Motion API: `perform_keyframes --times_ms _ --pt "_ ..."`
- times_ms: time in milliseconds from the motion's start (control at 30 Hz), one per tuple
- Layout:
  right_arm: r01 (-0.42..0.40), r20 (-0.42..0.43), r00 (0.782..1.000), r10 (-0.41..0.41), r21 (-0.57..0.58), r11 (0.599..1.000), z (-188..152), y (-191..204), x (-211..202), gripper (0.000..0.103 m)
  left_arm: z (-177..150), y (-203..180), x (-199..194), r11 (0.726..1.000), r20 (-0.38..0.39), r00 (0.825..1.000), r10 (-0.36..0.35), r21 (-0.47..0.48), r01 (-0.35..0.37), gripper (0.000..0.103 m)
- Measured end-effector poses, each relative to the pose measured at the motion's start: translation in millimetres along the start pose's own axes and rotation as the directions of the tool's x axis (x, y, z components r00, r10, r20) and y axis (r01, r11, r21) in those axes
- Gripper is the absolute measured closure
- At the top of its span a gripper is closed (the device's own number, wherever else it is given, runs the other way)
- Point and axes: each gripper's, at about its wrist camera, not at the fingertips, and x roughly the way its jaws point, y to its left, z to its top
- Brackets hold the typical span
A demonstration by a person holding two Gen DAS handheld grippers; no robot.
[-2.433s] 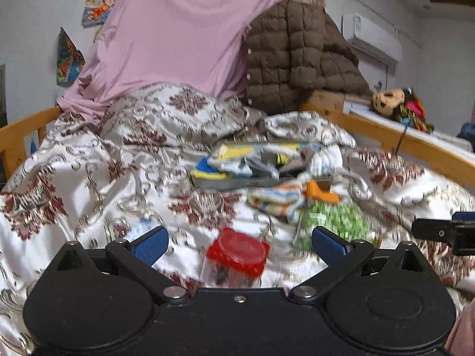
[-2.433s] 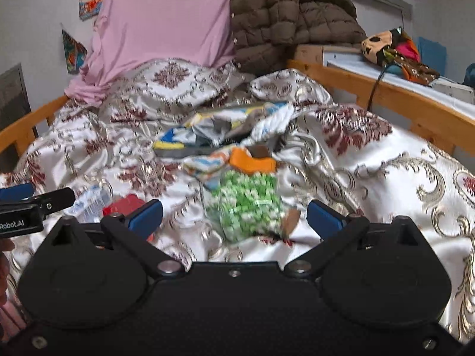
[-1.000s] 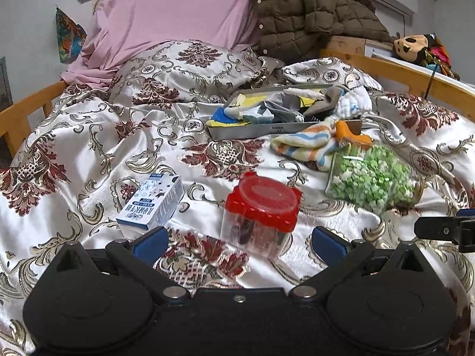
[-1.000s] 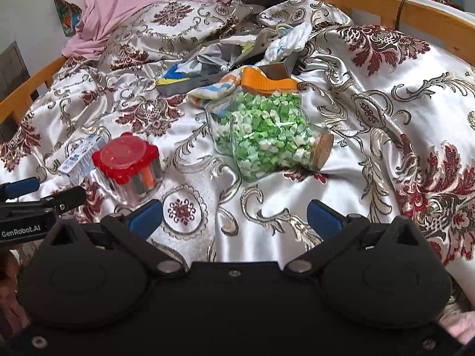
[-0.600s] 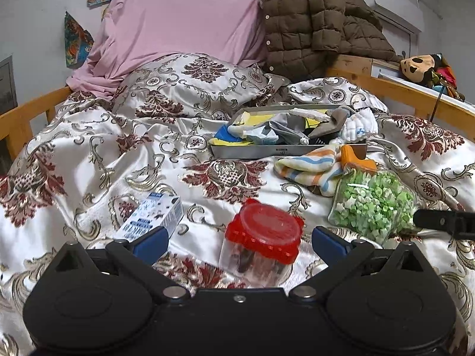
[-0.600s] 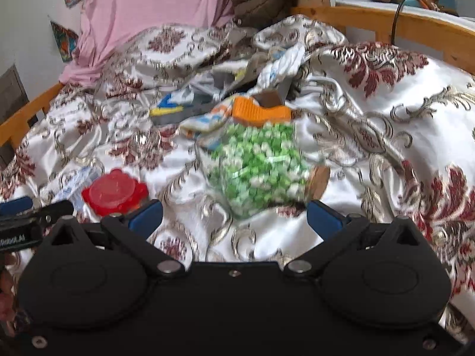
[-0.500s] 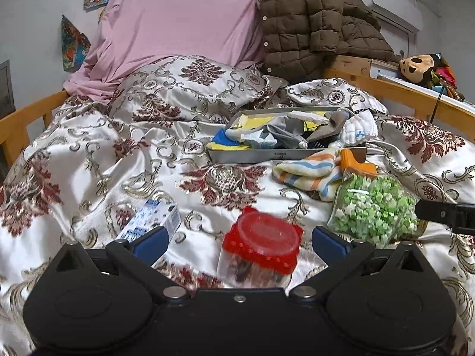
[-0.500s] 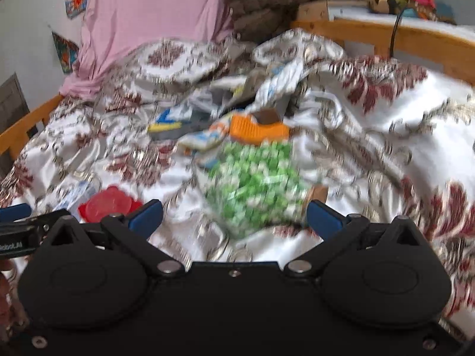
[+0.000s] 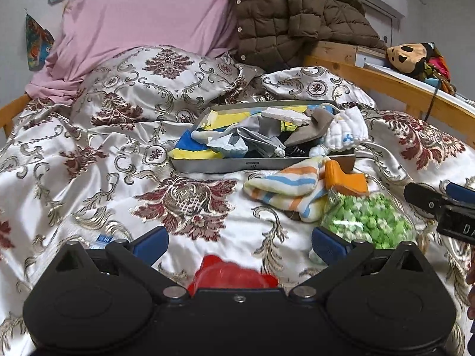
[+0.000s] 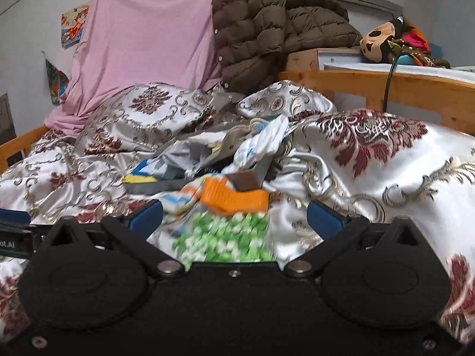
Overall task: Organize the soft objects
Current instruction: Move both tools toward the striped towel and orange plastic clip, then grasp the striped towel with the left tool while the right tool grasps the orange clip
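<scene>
A grey tray (image 9: 261,164) heaped with several cloths sits mid-bed; it also shows in the right wrist view (image 10: 154,188). A striped orange, blue and yellow towel (image 9: 289,188) lies in front of it, also seen in the right wrist view (image 10: 178,200). My left gripper (image 9: 237,241) is open and empty, low over the quilt in front of the towel. My right gripper (image 10: 234,215) is open and empty, just above a jar of green pieces (image 10: 225,238), with the towel a little beyond its fingertips.
The jar of green pieces (image 9: 368,222) lies right of the towel with an orange block (image 9: 346,179) behind it. A red-lidded jar (image 9: 233,274) sits under the left gripper. A white carton (image 9: 102,238) peeks out at left. Wooden bed rails (image 9: 392,87) border the patterned quilt (image 9: 89,160).
Both grippers have moved forward and lower toward the tray and towel. The red-lidded jar and the green jar have slid down under the gripper bodies. Both stay open.
</scene>
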Motion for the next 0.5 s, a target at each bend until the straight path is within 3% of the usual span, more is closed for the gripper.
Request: perform_keyframes --times_ms 500 --pt "0.045 0.014 0.999 -0.044 -0.128 0.991 10.4 -0.4 64.8 0.001 49.3 11.9 63.3 0.995 0.0 1.0 0.011 0.099 -0.011 0.001"
